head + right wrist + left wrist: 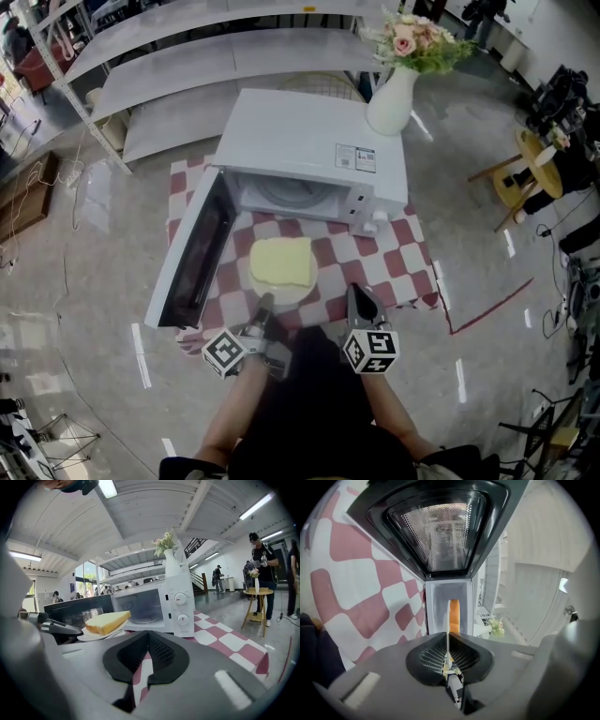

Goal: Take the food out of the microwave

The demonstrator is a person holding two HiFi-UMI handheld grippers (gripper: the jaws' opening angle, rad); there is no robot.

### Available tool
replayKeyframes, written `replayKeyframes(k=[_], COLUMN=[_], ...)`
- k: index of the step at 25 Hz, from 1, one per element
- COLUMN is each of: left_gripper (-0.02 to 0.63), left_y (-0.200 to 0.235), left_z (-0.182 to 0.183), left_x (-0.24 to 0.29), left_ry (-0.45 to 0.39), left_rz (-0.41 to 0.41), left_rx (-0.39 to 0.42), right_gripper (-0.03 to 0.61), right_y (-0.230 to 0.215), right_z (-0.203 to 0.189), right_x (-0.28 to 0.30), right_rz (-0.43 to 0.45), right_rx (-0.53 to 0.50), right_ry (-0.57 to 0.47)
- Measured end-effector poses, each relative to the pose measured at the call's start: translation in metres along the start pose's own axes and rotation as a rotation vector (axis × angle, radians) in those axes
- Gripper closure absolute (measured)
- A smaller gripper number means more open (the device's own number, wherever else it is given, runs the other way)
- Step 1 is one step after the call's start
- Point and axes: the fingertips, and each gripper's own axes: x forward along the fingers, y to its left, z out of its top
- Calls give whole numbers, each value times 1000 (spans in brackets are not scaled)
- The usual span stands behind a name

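The white microwave (309,141) stands on a red-and-white checked table (412,267), its door (192,248) swung open to the left. In front of it a yellow slab of food (281,262) lies on a white plate (286,293). My left gripper (265,307) is shut on the plate's near rim. In the left gripper view the plate (448,620) shows edge-on between the jaws, with the food (454,616) beside it. My right gripper (361,298) hovers at the table's near edge, right of the plate, shut and empty. In the right gripper view the food (108,621) is left of the microwave (159,606).
A white vase of flowers (392,98) stands on top of the microwave. A wooden stool (530,173) is on the floor at the right, long white shelving (187,66) behind. People stand far off (262,564).
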Motion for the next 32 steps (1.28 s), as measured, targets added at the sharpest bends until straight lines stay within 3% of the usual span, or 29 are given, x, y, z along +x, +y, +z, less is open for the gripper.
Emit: replayKeyframes(k=[10, 22, 32], left_gripper=[591, 591, 591], left_y=[-14, -21, -19], left_z=[-7, 6, 10], left_x=[-16, -27, -25], left_ry=[1, -64, -66], left_rz=[-49, -38, -34], left_rx=[-28, -9, -12], right_gripper=[578, 580, 580], right_y=[-2, 8, 11], right_z=[-3, 19, 20], right_x=[-6, -11, -7], right_rz=[-11, -2, -1], right_rx=[-15, -77, -80], right_ry=[-10, -58, -55])
